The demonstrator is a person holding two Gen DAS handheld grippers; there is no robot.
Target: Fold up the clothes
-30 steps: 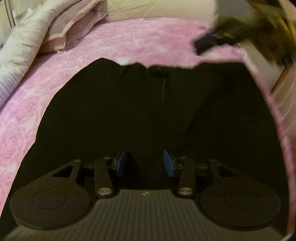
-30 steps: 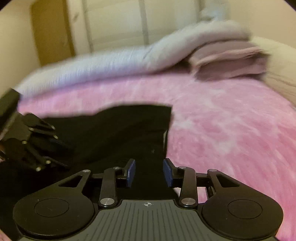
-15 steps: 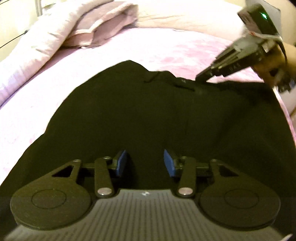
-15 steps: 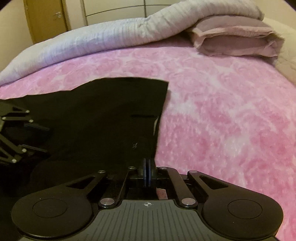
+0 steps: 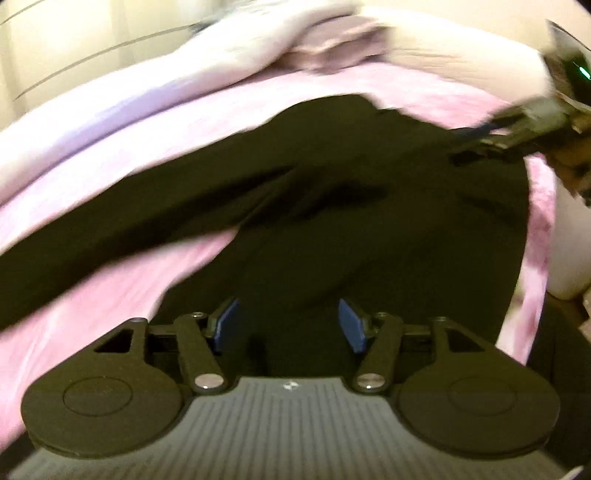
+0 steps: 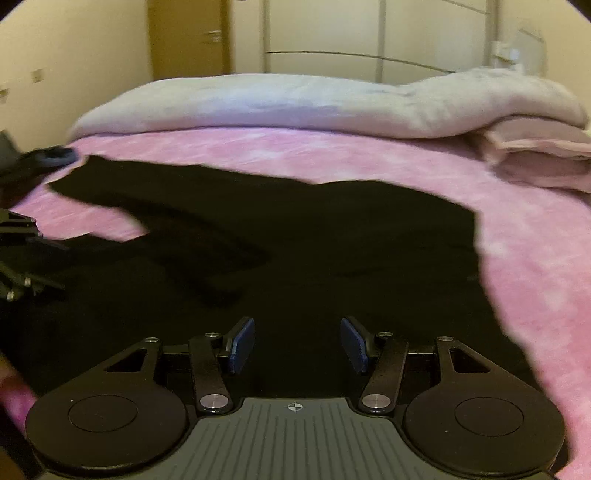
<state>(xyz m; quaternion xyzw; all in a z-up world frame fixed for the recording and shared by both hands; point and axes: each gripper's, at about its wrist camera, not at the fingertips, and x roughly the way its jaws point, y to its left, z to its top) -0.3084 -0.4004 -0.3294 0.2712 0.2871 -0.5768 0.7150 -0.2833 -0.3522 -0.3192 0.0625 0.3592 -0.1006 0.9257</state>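
Note:
A black garment lies spread on the pink bedspread, one long part stretching off to the left. It also shows in the right wrist view. My left gripper is open and empty just above the near part of the garment. My right gripper is open and empty over the garment too. The right gripper appears blurred at the right edge of the left wrist view, over the garment's far right corner. The left gripper shows at the left edge of the right wrist view.
A rolled pale duvet and a mauve pillow lie along the far side of the bed. A wooden door and white wardrobe stand behind. The bed's edge drops off at the right.
My right gripper was shut half a second ago and is open now. Both views have swung and risen; the garment now shows a long part stretched to the left.

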